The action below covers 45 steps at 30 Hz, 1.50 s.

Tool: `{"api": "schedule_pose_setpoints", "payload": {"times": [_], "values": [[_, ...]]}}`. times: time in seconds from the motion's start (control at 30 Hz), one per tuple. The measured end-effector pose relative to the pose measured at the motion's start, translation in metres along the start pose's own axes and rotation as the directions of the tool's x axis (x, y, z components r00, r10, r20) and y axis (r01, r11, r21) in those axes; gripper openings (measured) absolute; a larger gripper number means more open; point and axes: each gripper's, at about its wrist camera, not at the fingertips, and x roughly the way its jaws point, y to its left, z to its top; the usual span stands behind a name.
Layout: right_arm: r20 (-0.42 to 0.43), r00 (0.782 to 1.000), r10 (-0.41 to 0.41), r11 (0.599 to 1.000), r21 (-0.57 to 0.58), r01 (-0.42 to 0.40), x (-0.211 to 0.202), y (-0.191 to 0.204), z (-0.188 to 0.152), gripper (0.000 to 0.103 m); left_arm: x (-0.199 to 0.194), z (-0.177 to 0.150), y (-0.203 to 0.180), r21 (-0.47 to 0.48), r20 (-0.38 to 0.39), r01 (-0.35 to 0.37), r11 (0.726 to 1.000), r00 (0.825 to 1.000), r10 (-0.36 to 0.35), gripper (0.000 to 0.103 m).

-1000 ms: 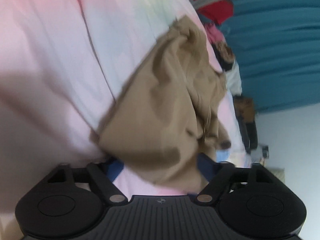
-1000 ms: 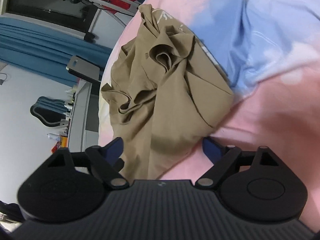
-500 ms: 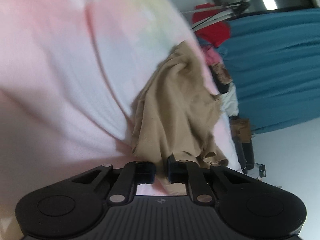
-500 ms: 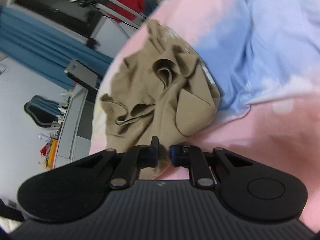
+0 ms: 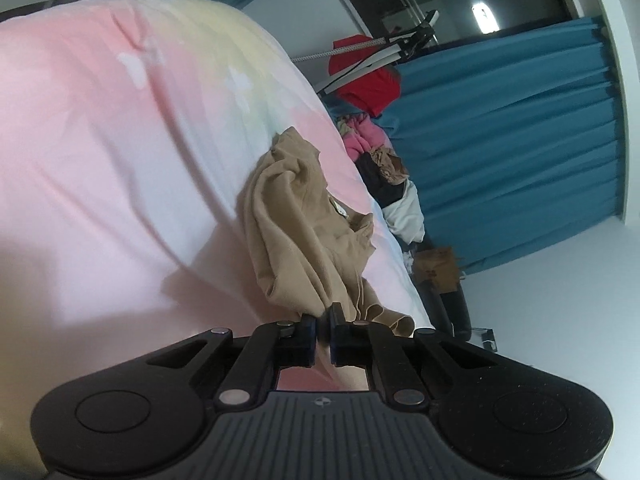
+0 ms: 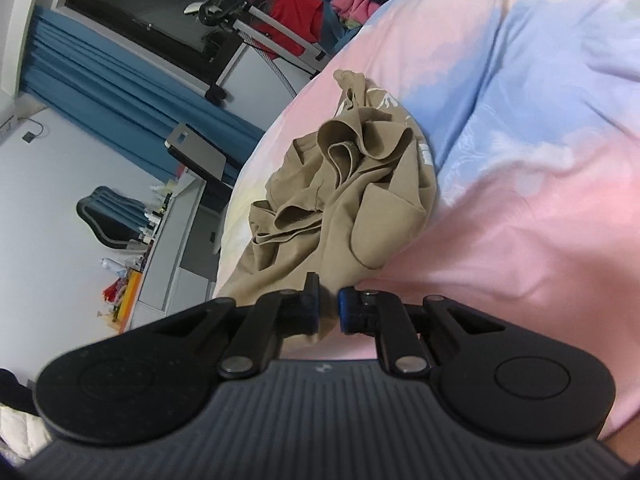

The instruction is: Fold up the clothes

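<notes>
Tan garment crumpled near bed edge — left gripper clamps its hem; right gripper closing, cloth pinched between pads.

One tan garment is counted ahead of each tool, crumpled on one pastel bedspread. One heap of mixed clothes, one red cloth and one blue curtain are counted beyond.
</notes>
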Motion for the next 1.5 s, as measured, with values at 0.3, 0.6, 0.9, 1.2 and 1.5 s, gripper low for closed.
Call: {"api": "schedule_pose_setpoints", "payload": {"times": [0.3, 0.6, 0.9, 1.2, 1.5], "values": [[0.061, 0.996, 0.065, 0.997, -0.037, -0.063, -0.085, 0.027, -0.036, 0.011, -0.091, -0.045, -0.018, -0.019, 0.051, 0.124, 0.992, 0.991, -0.123, 0.005], [0.100, 0.994, 0.052, 0.999, 0.010, -0.053, -0.088, 0.050, -0.011, 0.011, -0.077, -0.021, -0.050, -0.034, 0.096, 0.115, 0.993, 0.989, -0.111, 0.005], [0.081, 0.994, -0.076, 0.997, 0.026, 0.074, 0.019, 0.058, 0.061, 0.011, 0.035, 0.051, -0.086, 0.164, 0.120, -0.105, 0.981, 0.989, 0.086, 0.006], [0.027, 0.993, -0.114, 0.992, -0.049, 0.116, 0.124, 0.006, 0.083, 0.012, 0.146, 0.072, -0.034, 0.304, 0.145, -0.244, 0.921, 0.967, 0.208, 0.006], [-0.004, 0.989, -0.148, 0.984, -0.104, 0.147, 0.153, -0.007, 0.084, 0.012, 0.172, 0.078, -0.019, 0.345, 0.127, -0.265, 0.900, 0.964, 0.235, 0.007]]}}
